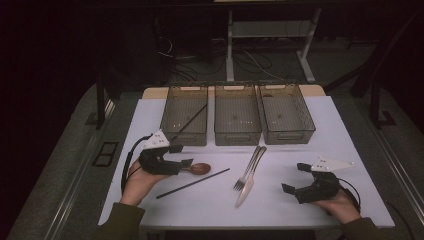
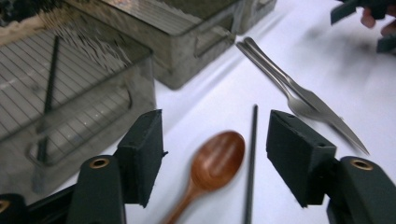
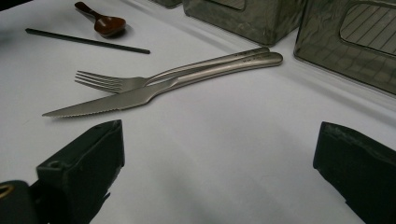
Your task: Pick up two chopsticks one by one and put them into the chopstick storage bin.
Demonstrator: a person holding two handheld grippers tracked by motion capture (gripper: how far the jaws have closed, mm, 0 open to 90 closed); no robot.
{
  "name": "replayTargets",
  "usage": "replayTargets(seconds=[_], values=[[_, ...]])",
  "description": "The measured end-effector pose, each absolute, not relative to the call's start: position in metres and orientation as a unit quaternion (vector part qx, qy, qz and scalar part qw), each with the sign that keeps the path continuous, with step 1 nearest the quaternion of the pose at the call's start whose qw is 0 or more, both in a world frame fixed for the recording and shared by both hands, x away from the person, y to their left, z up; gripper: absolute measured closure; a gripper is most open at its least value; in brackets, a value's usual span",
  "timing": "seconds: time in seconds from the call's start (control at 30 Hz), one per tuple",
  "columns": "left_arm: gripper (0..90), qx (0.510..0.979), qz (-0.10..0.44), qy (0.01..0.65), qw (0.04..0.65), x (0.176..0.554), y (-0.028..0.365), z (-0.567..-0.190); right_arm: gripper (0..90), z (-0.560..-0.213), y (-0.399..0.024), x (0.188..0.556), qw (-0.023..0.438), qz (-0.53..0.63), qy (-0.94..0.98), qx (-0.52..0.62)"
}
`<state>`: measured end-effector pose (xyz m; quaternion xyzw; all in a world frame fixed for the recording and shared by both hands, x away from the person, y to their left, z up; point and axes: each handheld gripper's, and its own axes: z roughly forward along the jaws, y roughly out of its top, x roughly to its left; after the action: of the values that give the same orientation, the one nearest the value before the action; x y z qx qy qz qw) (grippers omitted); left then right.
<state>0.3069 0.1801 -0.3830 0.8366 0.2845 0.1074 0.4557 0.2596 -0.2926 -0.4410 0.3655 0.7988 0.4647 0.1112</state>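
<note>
Wooden spoon (image 2: 214, 163) lies on the white table (image 1: 280, 200), its bowl between the spread jaws of the left gripper (image 2: 215, 156), which pinches nothing; in the left gripper view neither pad touches the wood. In the high view that gripper (image 1: 181, 156) sits at the table's left with the spoon (image 1: 198, 168) poking out just past its tips.

Just beside the spoon, on its right in the left gripper view, runs a thin black chopstick (image 2: 251, 163), also inside the jaw gap. That is the likely trouble: closing here could trap spoon and stick together, or nudge the stick so it rolls. The rounded bowl may also slip out of a pinch; a hold on the handle looks safer.

Farther out, a fork (image 1: 248, 170) and knife (image 1: 250, 184) lie together at mid-table, touching, handles pointing to the bins. Three mesh bins (image 1: 237, 120) stand in a row at the far edge; the left one holds another black stick (image 1: 190, 121).

At the table's right, the right gripper (image 1: 296, 177) rests with jaws wide and nothing between them.
</note>
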Motion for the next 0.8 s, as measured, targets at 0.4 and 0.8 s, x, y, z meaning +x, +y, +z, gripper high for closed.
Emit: replayTargets(seconds=[0.4, 0.8], values=[[50.3, 0.837, 0.114, 0.281, 0.456, 0.277, 0.191, -0.402, 1.4, -0.441, -0.292, 0.259, 0.111, 0.466, 0.798, 0.365], [66.5, 0.84, 0.095, 0.286, 0.452, 0.264, 0.197, -0.423, 1.4, -0.441, -0.292, 0.259, 0.112, 0.467, 0.798, 0.364]])
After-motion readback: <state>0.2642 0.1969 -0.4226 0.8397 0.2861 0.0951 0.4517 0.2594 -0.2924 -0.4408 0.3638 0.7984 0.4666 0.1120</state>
